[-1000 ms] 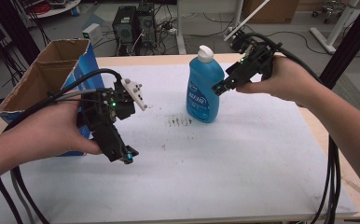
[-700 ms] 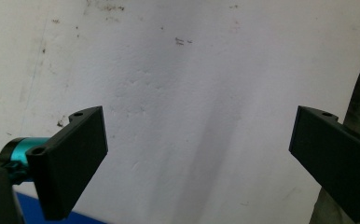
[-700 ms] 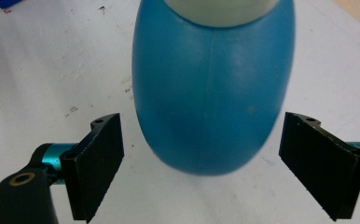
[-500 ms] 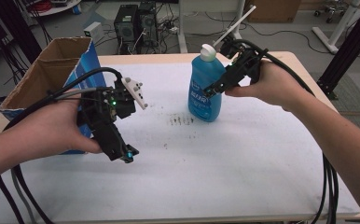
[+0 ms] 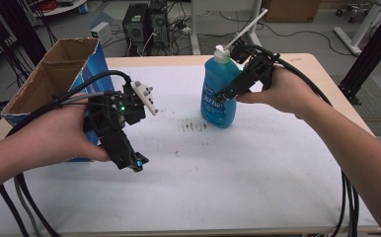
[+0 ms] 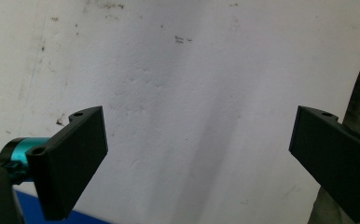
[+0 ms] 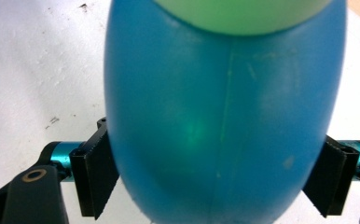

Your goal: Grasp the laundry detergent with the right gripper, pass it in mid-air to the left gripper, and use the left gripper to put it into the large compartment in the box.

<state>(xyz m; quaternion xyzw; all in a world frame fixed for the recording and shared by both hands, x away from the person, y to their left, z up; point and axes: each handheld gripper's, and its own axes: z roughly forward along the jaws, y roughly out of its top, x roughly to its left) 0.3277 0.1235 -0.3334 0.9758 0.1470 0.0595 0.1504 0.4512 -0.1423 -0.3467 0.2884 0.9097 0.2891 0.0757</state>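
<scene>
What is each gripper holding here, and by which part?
Right gripper has just closed on the blue bottle, at its body; left gripper holds nothing.

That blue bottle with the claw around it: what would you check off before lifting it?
1. Blue bottle upright on the table: ok.
2. Bottle between the jaws of the right claw, which have just been closing: ok.
3. Both pads pressing firmly on the bottle: cannot tell; in the right gripper view they sit tight against its sides.
4. White cap on the bottle: ok.
5. Left claw open, holding nothing and well away from the bottle: ok.
6. Cardboard box open at the top: ok.
</scene>
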